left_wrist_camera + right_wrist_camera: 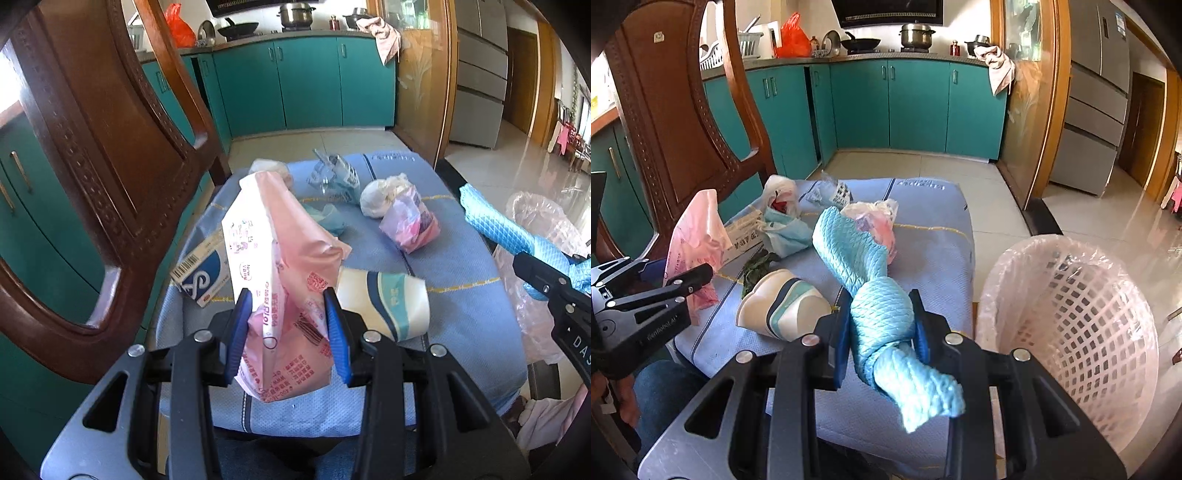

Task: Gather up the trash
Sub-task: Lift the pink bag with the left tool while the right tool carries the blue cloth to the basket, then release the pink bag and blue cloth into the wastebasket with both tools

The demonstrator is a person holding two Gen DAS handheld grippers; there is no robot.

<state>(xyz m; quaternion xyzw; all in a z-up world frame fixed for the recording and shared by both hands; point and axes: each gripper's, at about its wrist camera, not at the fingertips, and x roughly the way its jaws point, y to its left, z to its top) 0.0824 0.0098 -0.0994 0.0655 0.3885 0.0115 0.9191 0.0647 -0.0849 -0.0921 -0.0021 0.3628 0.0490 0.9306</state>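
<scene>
My left gripper (290, 317) is shut on a pink printed plastic package (284, 258), held upright just above the blue cushion (461, 295). My right gripper (881, 317) is shut on a twisted light-blue cloth (857, 251), also seen as the blue cloth (495, 221) at the right of the left wrist view. A crushed paper cup (384, 302) lies on the cushion beside the package; the same cup (783, 310) lies left of the cloth. The pink lined trash basket (1071, 325) stands to the right of the cushion. The left gripper (665, 295) with the pink package (694, 229) shows at the left edge.
More litter lies on the cushion: a blue-and-white box (203, 273), a crumpled clear wrapper (332, 177), a white wad (380, 192), a small pink bag (410, 225), a blue face mask (786, 229). A wooden chair back (103, 147) rises at left. Teal cabinets (905, 107) stand behind.
</scene>
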